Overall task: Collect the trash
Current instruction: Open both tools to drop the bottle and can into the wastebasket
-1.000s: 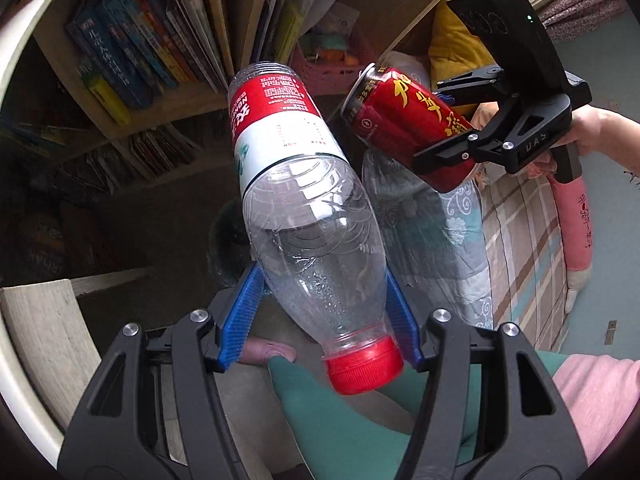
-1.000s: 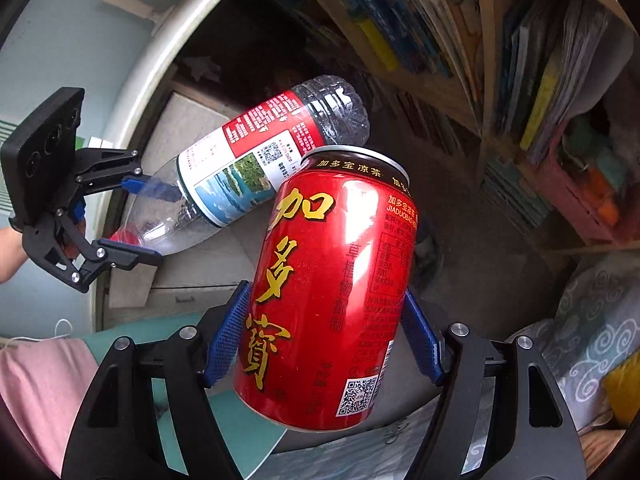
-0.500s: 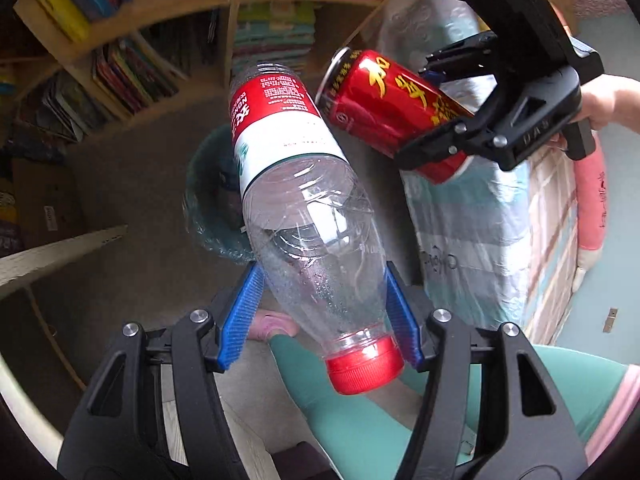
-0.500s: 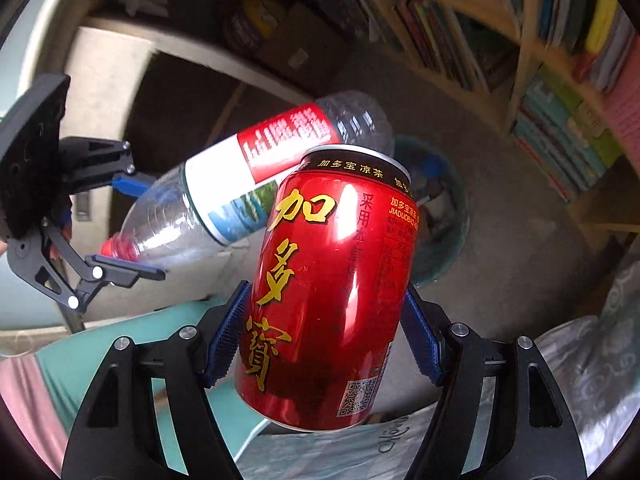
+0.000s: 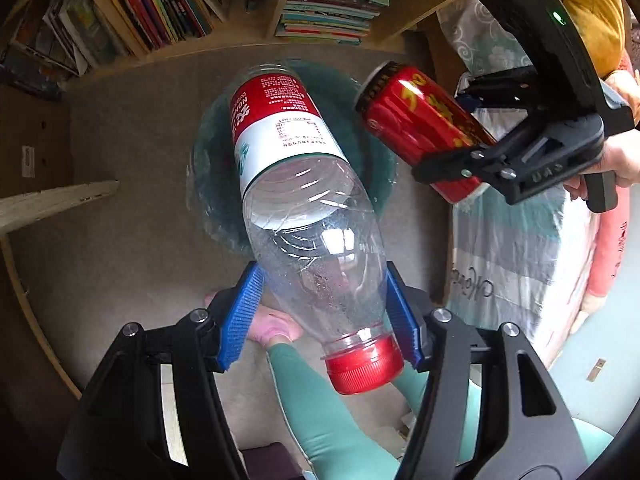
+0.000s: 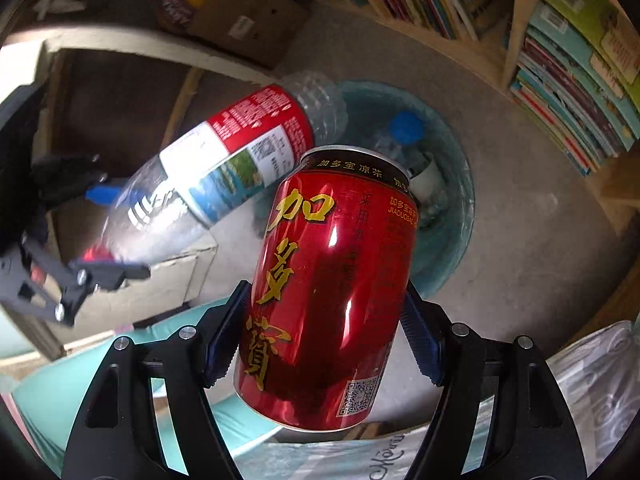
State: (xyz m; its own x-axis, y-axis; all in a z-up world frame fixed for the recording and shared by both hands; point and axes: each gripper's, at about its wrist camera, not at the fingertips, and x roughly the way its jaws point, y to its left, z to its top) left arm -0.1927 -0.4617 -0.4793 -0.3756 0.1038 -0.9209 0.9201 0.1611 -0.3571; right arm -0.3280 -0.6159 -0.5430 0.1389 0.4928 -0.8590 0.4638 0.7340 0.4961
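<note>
On the left, the left gripper [image 5: 322, 312] is clamping a clear plastic bottle [image 5: 308, 216] between its blue pads [image 5: 242, 316], which are pressing on the tapering shoulder just above the red cap [image 5: 362, 366]. The cap is pointing back toward the camera, and the bottle's red-and-white labelled base end is reaching forward, lying over the mouth of a teal-lined trash bin [image 5: 376, 160] standing on the grey floor [image 5: 120, 240] below. A bookshelf [image 5: 180, 8] packed with books is running along the far side of the floor.

To the right, the right gripper [image 6: 324, 340] is gripping a red drink can [image 6: 332, 292] by its sides, its blue pads [image 6: 222, 344] sitting against the lower half of the can while the rim end is tilting forward and down. In the left wrist view this can is hanging beside the bottle, the two apart, at the bin's right edge. Inside the bin [image 6: 452, 216], a bottle with a blue cap [image 6: 406, 128] is lying among other rubbish. A person's hand [image 5: 622, 156] is holding the right gripper's handle, and a green-clad leg [image 5: 332, 412] is showing under the left gripper.
</note>
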